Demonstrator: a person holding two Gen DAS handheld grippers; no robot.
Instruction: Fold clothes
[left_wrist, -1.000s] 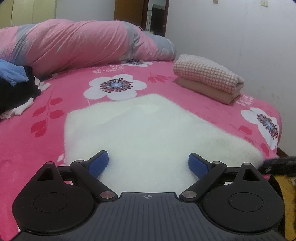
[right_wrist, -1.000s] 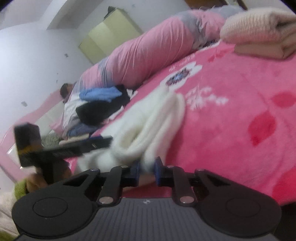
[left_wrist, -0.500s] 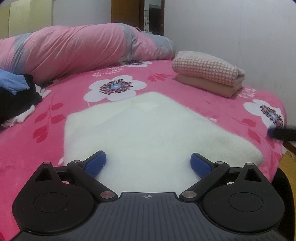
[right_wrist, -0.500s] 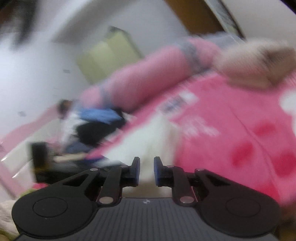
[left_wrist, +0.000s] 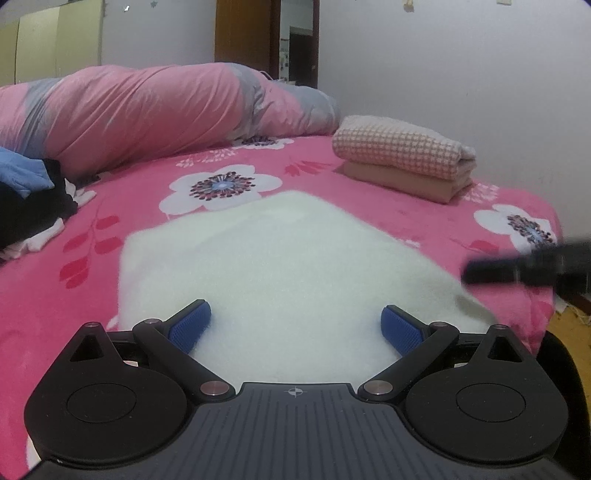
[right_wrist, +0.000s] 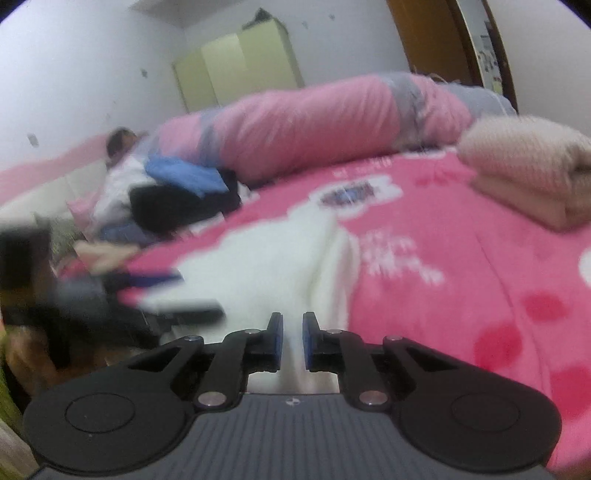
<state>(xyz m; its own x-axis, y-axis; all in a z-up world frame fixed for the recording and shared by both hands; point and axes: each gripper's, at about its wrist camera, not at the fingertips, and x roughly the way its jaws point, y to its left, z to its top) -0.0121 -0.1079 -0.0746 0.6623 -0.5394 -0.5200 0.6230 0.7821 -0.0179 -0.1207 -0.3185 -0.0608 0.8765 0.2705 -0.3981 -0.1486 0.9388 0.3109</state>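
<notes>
The white fleece garment (left_wrist: 280, 266) lies spread flat on the pink bed (left_wrist: 122, 206), soft, light and floppy; it is best pinched at a corner or hem, since the pile may slip. The left gripper (left_wrist: 295, 325) hovers low over its near edge, fingers spread wide, empty. The right gripper (right_wrist: 292, 339) tilts down, fingers closing, white fabric showing between them; a firm pinch cannot be told.
</notes>
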